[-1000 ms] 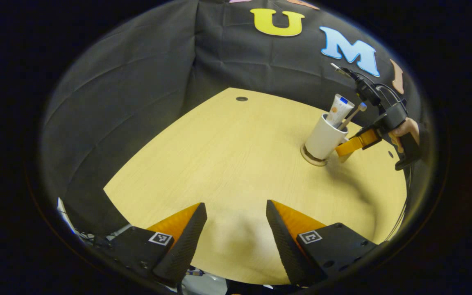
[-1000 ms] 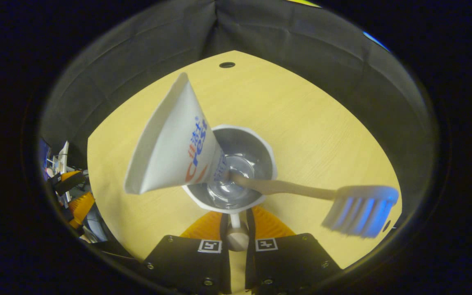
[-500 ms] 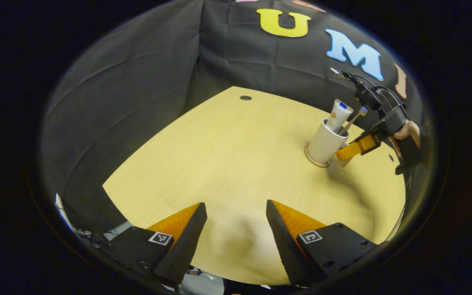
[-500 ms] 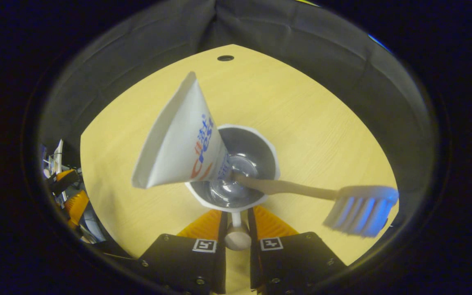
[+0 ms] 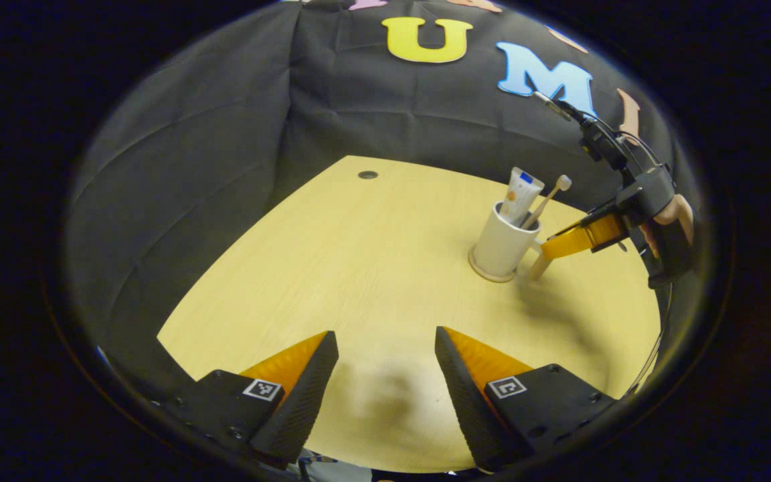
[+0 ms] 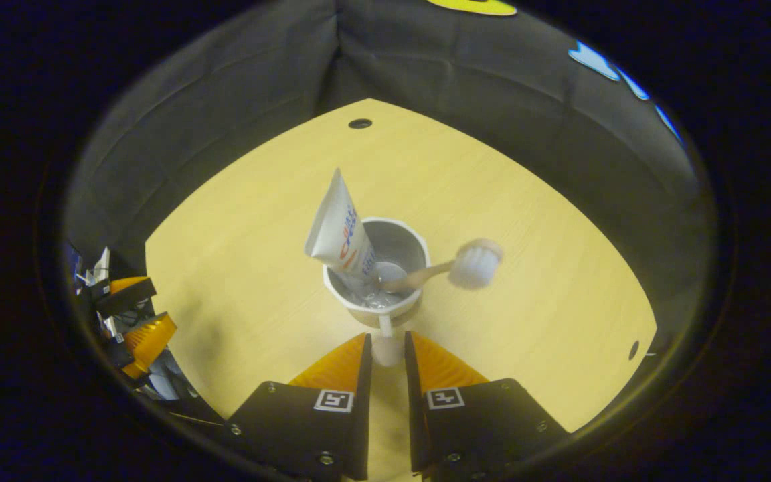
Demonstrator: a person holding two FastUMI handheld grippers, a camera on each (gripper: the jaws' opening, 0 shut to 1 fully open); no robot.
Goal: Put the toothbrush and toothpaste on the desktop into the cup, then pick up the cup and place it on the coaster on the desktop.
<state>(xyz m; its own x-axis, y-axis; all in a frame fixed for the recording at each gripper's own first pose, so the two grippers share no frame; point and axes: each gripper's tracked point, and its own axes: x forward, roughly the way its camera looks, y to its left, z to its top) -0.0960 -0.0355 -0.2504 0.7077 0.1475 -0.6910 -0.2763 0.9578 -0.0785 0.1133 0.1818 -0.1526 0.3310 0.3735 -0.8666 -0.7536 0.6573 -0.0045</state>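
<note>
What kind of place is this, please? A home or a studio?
Likely a recording booth, not a home: black cloth hangs as walls around one bare wooden desk, and a hand holds a gripper near the cup.

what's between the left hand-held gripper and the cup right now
Only bare desktop, seen in the left gripper view. The left hand-held gripper hangs open, well short of the cup.
</note>
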